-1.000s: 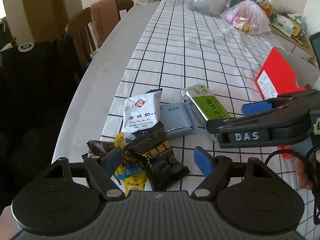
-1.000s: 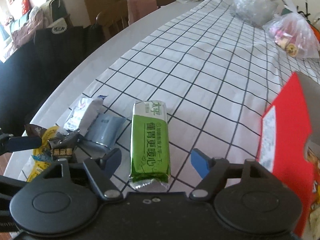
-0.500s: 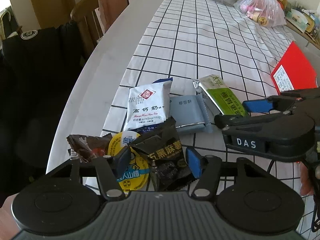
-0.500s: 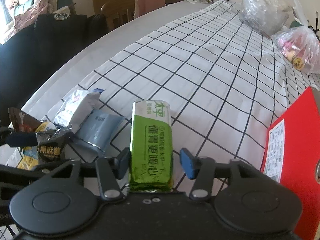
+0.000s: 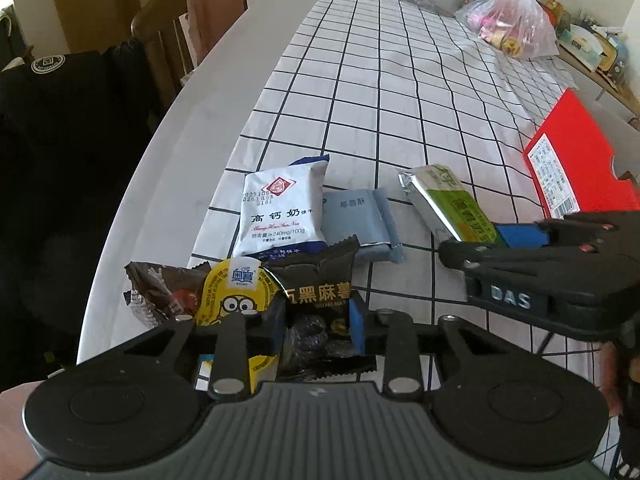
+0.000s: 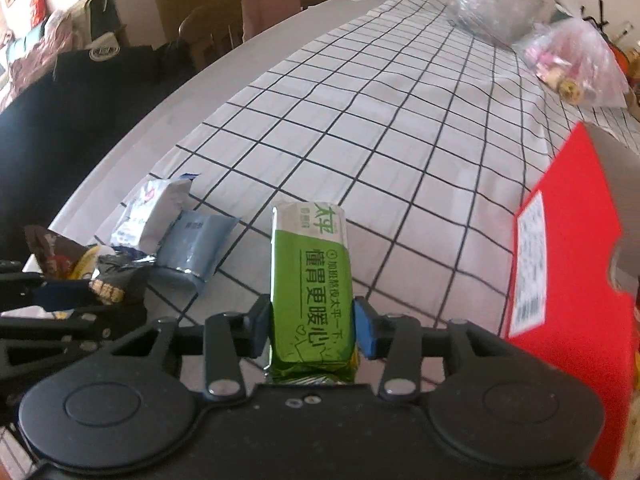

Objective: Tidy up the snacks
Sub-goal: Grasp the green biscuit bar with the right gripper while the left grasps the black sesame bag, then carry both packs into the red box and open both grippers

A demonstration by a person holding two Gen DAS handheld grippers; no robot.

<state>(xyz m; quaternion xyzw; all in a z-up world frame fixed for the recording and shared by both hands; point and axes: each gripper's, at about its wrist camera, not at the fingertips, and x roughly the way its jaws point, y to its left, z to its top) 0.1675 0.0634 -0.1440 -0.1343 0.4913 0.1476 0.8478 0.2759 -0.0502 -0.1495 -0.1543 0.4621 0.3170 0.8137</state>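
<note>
Several snack packets lie near the front of the checked tablecloth (image 5: 380, 92). My left gripper (image 5: 316, 326) has its jaws closing, and the blue pads touch both sides of a black sesame snack packet (image 5: 320, 292). A yellow jelly cup (image 5: 236, 292) and a brown wrapper (image 5: 156, 288) lie to its left. Behind them rest a white milk-candy packet (image 5: 280, 212) and a grey-blue packet (image 5: 356, 216). My right gripper (image 6: 312, 320) is shut on the near end of a green biscuit packet (image 6: 310, 280), which also shows in the left wrist view as the green packet (image 5: 452, 204).
A red box (image 6: 568, 260) stands at the right, close to the right gripper. Two plastic bags (image 5: 512, 28) of goods sit at the far end of the table. Wooden chairs (image 5: 168, 32) and a black jacket (image 5: 60, 120) line the table's left edge.
Both grippers' jaws have come together: the right ones onto the green packet, the left ones onto the black packet. Neither hand has shifted much.
</note>
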